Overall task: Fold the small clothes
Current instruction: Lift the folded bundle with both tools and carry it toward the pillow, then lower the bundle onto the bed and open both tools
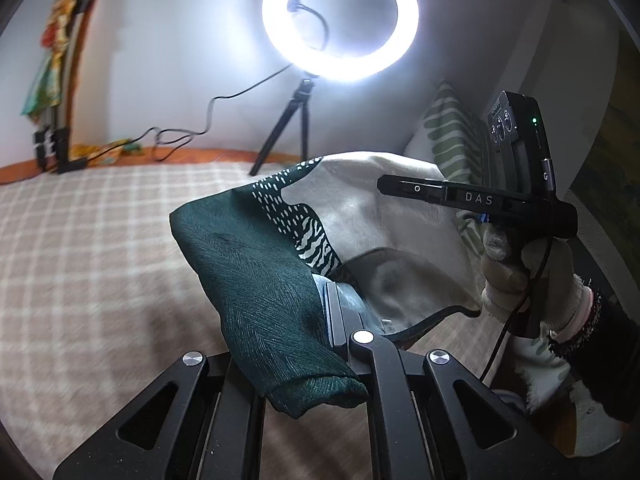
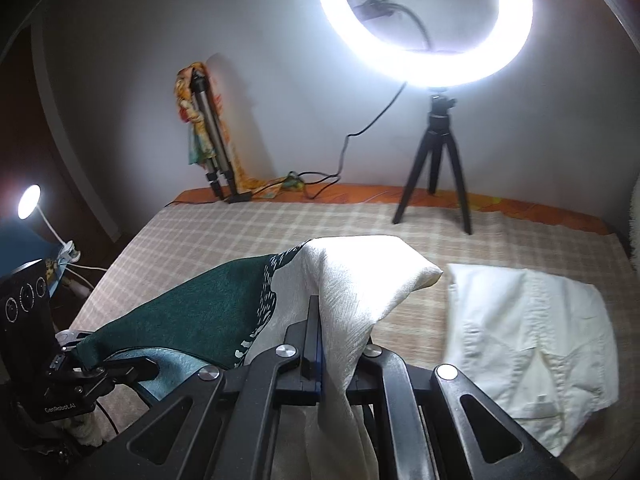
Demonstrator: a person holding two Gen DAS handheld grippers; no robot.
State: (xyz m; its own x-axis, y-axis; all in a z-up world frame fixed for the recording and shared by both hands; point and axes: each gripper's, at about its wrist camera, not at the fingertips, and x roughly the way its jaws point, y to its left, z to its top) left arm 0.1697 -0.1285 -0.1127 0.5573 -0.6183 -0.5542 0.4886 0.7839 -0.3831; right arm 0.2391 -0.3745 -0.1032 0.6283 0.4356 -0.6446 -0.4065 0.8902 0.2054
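Observation:
A small green-and-cream patterned garment (image 1: 256, 264) hangs stretched between my two grippers above the checked bed cover. My left gripper (image 1: 324, 304) is shut on its dark green end; that end drapes over the fingers. My right gripper (image 2: 320, 320) is shut on the cream end (image 2: 360, 280), which folds over the jaws. In the left wrist view the right gripper (image 1: 460, 194) shows at the right, held by a gloved hand (image 1: 532, 280). In the right wrist view the left gripper (image 2: 86, 354) shows at the lower left, clamped on the green edge (image 2: 192, 312).
A folded white garment (image 2: 528, 344) lies on the checked bed cover (image 2: 240, 232) at the right. A lit ring light on a tripod (image 2: 436, 152) stands at the back. A striped pillow (image 1: 448, 132), a folded stand (image 2: 212, 148) against the wall and a small lamp (image 2: 30, 200) are around.

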